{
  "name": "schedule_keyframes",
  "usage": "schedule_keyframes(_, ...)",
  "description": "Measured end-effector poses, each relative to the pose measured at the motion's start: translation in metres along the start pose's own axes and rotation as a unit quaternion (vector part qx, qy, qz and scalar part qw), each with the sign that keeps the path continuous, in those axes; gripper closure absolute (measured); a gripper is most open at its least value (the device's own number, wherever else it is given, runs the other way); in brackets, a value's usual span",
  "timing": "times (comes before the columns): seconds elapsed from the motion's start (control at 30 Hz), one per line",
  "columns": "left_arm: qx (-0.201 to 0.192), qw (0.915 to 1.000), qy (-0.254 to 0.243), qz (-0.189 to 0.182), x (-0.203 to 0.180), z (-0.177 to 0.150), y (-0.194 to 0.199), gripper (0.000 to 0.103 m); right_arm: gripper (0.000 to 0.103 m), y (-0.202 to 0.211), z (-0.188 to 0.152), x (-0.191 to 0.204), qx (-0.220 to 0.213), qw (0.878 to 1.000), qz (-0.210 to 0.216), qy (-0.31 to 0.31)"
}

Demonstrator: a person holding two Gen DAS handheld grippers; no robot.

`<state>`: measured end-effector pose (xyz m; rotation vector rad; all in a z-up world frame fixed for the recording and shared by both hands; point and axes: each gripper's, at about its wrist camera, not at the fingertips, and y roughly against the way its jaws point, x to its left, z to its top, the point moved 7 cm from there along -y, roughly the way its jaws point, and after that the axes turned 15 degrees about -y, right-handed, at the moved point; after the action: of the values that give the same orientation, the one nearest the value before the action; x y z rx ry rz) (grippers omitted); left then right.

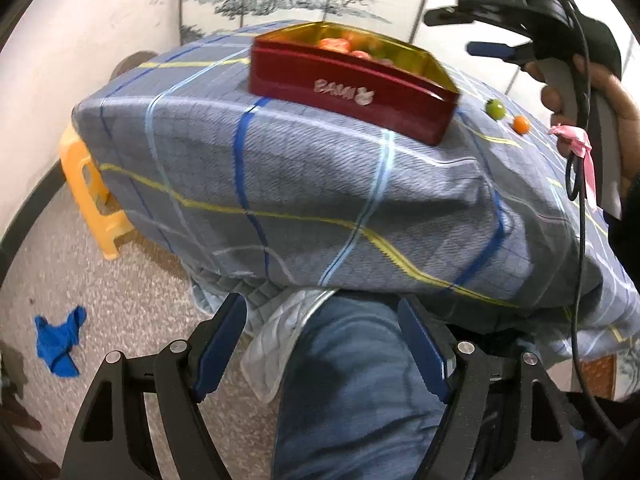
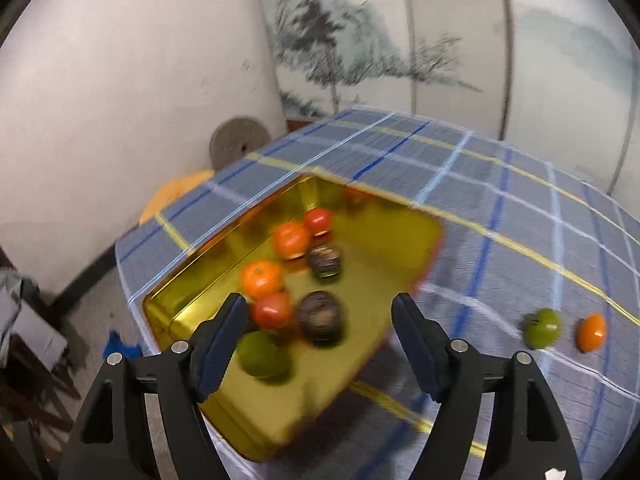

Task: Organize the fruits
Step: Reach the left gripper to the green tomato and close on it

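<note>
Though blurred, tin (image 2: 360, 360), fruits (image 2: 262, 278) visible

A dark red metal tin (image 1: 352, 92) with gold lining holds orange fruits on the checked blue-grey cloth-covered desk (image 1: 304, 184); a small green fruit (image 1: 495, 109) and a small orange fruit (image 1: 521, 124) lie beside it.

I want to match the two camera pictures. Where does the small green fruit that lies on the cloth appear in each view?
Left wrist view: the green fruit lies upper right, on the checked cloth, just right of the red tin.
Right wrist view: the green fruit lies at the right, on the cloth outside the tin.
Shared landmark: the small orange fruit lies just right of it in both.
</note>
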<state>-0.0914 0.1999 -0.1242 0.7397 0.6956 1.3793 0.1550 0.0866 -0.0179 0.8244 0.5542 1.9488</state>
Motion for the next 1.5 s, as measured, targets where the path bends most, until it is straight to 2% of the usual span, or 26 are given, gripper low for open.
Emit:
schedule_keyframes(0.1, -0.013, 0.9994, -0.031, 0.000, -0.013, 0.011, 0.004, 0.024, 0.030, 0.022, 0.008, -0.037, -0.034, 0.999, -0.028, -0.009)
schedule_keyframes(0.27, -0.037, 0.9969, -0.068, -0.013, -0.036, 0.038, 0.011, 0.024, 0.026, 0.056, 0.014, -0.137, -0.077, 0.990, -0.099, -0.065)
schedule_keyframes(0.4, -0.063, 0.9926, -0.101, -0.027, -0.062, 0.077, 0.017, 0.024, 0.026, 0.080, 0.008, -0.234, -0.089, 0.973, -0.144, -0.156)
schedule_keyframes(0.53, -0.090, 0.9870, -0.124, -0.050, -0.092, 0.122, 0.020, 0.024, 0.026, 0.104, -0.004, -0.320, -0.103, 0.950, -0.172, -0.241)
schedule_keyframes(0.67, -0.112, 0.9799, -0.156, -0.053, -0.128, 0.168, 0.009, 0.024, 0.026, 0.117, -0.020, -0.367, -0.106, 0.934, -0.182, -0.290)
schedule_keyframes(0.77, -0.127, 0.9736, -0.182, -0.052, -0.158, 0.204, -0.009, 0.024, 0.024, 0.118, -0.031, -0.384, -0.097, 0.930, -0.179, -0.306)
schedule_keyframes(0.87, -0.121, 0.9729, -0.187, -0.063, -0.177, 0.231, -0.032, 0.024, 0.023, 0.124, -0.037, -0.396, -0.102, 0.924, -0.139, -0.340)
schedule_keyframes(1.0, -0.099, 0.9761, -0.181, -0.069, -0.199, 0.267, -0.075, 0.024, 0.016, 0.126, -0.039, -0.398, -0.110, 0.922, -0.109, -0.355)
schedule_keyframes(1.1, -0.074, 0.9794, -0.172, -0.074, -0.211, 0.288, -0.109, 0.024, 0.015, 0.126, -0.039, -0.396, -0.113, 0.921, -0.095, -0.359)
schedule_keyframes(1.27, -0.051, 0.9839, -0.163, -0.051, -0.211, 0.308, -0.151, 0.024, 0.015, 0.127, -0.040, -0.401, -0.118, 0.920, -0.085, -0.365)
schedule_keyframes(1.37, -0.030, 0.9859, -0.158, -0.046, -0.207, 0.309, -0.172, 0.026, 0.015, 0.127, -0.041, -0.402, -0.118, 0.920, -0.085, -0.365)
schedule_keyframes(1.43, -0.020, 0.9861, -0.151, -0.066, -0.207, 0.309, -0.182, 0.036, 0.014, 0.127, -0.042, -0.402, -0.117, 0.920, -0.085, -0.365)
schedule_keyframes(1.47, -0.014, 0.9854, -0.157, -0.065, -0.206, 0.307, -0.185, 0.063, 0.014, 0.127, -0.041, -0.402, -0.117, 0.920, -0.086, -0.364)
schedule_keyframes(1.5, -0.004, 0.9846, -0.163, -0.064, -0.208, 0.304, -0.188, 0.066, 0.014, 0.126, -0.041, -0.401, -0.116, 0.920, -0.087, -0.363)
